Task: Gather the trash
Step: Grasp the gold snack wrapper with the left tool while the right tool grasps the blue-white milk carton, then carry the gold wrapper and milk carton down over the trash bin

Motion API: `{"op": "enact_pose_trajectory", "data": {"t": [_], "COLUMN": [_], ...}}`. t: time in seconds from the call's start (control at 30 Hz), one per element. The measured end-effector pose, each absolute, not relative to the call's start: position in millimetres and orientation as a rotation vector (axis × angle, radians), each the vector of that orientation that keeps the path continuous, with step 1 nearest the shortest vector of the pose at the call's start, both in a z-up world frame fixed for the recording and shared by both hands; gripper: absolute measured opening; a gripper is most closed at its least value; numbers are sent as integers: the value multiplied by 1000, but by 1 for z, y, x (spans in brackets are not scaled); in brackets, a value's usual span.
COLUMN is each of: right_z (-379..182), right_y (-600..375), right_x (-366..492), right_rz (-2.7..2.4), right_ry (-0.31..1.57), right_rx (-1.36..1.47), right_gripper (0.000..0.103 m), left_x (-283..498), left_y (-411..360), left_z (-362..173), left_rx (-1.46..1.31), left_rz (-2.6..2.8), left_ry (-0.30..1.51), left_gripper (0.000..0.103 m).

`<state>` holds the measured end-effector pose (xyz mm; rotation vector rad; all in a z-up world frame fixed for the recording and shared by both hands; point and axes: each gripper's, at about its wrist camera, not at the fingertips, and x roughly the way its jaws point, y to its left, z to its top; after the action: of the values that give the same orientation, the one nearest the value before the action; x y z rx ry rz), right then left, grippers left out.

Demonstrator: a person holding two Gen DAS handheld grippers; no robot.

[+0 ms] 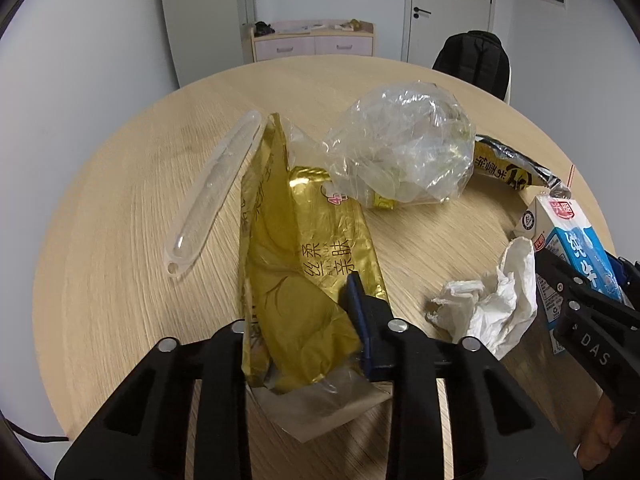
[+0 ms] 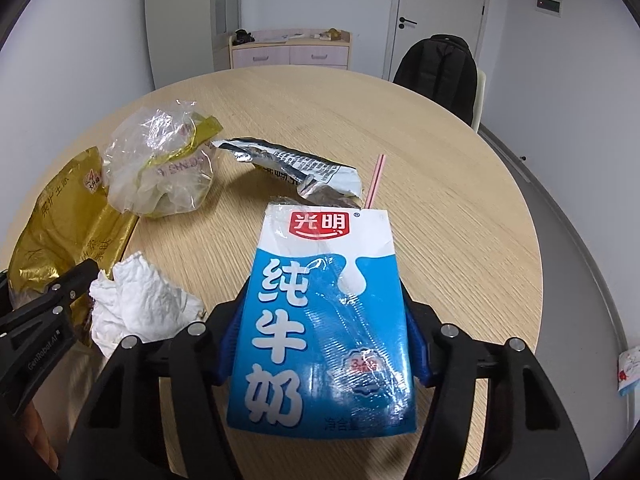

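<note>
The left hand-held gripper (image 1: 304,320) is closed down narrow on the near end of a crinkled gold foil wrapper with printed characters (image 1: 296,248), its blue pads pinching the foil, which lies lengthwise on the round light-wood surface (image 1: 120,208). The right hand-held gripper (image 2: 324,340) stands about half open, its blue pads pressed against both sides of a blue-and-white milk carton (image 2: 324,312) with a pink straw (image 2: 374,182) sticking out of its top; the carton fills the gap between the fingers. Just left of the gold wrapper lies a long clear plastic tube-shaped sleeve (image 1: 214,192). A crumpled clear plastic bag (image 1: 404,144) sits on the wrapper's far end, and beyond it a torn silver-and-black snack packet (image 2: 292,164) lies flat. A crumpled white paper tissue (image 2: 136,304) rests on the surface between the two grippers, near the carton. Behind the surface stand a pale drawer cabinet (image 2: 290,50) and a chair draped with a black backpack (image 2: 440,72)
</note>
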<state>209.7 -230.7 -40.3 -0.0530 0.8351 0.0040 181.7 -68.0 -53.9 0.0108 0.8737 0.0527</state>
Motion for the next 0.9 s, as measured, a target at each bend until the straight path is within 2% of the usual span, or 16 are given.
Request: {"op": "enact_pose_trajectory", "data": {"t": [0.07,0.17,0.9], "right_z": [-40,-38,-8], "right_y": [-230,-231,-227], "right_x": [208,205,166], "right_rz": [0,-4,22], "right_ry": [832,823,765], "right_rx": [-62,-69,-65], "right_gripper": [60,60,60], "left_x": [179,173,137], "left_y": [-68,-66,-52], "left_z": [-54,-53,-29], "left_rx": [12,0,-56], "left_rz": [50,41,50], "left_ry": [872,870,820], "left_gripper": [15,12,10]}}
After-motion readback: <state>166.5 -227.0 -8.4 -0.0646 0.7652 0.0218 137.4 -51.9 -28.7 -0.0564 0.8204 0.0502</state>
